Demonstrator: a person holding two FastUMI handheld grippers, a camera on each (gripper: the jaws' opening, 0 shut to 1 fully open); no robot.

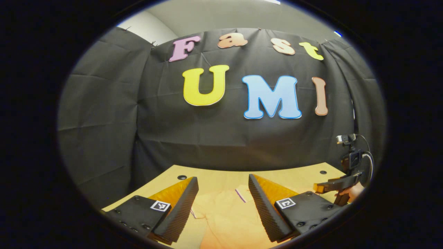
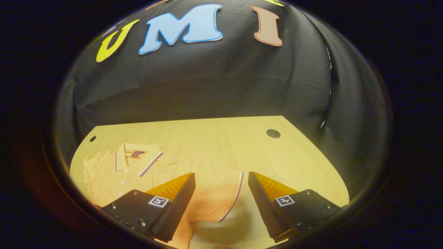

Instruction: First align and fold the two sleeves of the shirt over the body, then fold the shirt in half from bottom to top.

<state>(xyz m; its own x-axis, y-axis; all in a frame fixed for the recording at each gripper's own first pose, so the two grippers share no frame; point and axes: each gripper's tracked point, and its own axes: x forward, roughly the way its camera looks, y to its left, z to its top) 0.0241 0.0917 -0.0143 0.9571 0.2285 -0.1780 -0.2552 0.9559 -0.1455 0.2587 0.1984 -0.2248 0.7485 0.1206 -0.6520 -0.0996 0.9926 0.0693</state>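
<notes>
Orange shirt: the shirt is lying flat on the table, spreading from about nine o'clock of the right gripper view down toward six o'clock.
Right gripper: the right gripper is hovering with its fingers spread wide, gripping nothing; a sleeve with a striped cuff is lying in the gap between them and below.
Right fingers: the ridged, wedge-shaped pads are tapering toward the tips, each finger carrying a square marker tag.
Collar: the collar, edged with thin stripes, is sitting at ten o'clock of the right gripper, and a row of small buttons is running down from it.
Left gripper: the left gripper is also standing open and empty, with soft, creased shirt fabric lying beneath the gap at six o'clock.
Other gripper in the left gripper view: at three o'clock, a hand is holding the right gripper above the table edge.
Table: the table is showing smooth pale wood grain, with dark round holes near its far corners.
Backdrop: black creased cloth is hanging behind the table at twelve o'clock.
</notes>
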